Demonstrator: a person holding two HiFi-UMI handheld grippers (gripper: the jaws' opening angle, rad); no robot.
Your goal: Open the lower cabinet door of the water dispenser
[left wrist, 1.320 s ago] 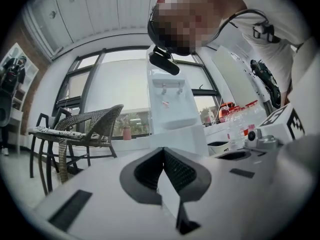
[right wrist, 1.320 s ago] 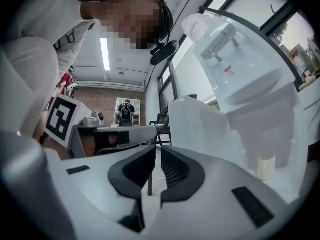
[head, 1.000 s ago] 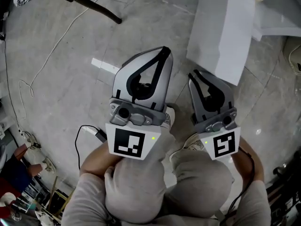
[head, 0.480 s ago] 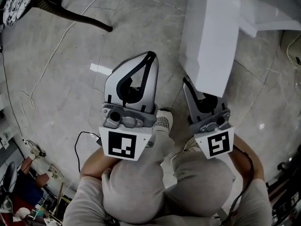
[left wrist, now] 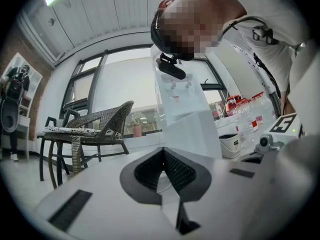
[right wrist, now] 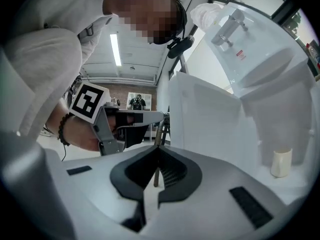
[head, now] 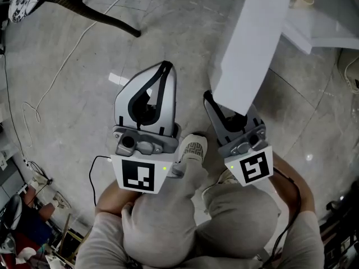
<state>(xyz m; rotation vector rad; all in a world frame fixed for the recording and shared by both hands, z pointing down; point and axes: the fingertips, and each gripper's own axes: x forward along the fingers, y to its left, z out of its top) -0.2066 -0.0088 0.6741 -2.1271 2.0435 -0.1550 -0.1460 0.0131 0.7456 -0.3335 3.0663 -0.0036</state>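
White flat cabinet door of the tall white water dispenser: where does it stand in your head view?

It stands open over the grey stone-tile floor. It runs from twelve o'clock down toward the centre, and its near corner hides part of your right gripper.

Is your right gripper pinching the door?

No. In the right gripper view your dark ribbed pads are pressed together with nothing between them. The door panel stands apart from them at two o'clock. A cream paper cup stands on the white shelf of the open compartment at four o'clock.

And your left gripper?

Your left gripper sits just beside the right one, at its nine o'clock. Its jaws are pressed together at the tips and hold nothing. The left gripper view shows a dark wicker chair at nine o'clock and the dispenser at twelve.
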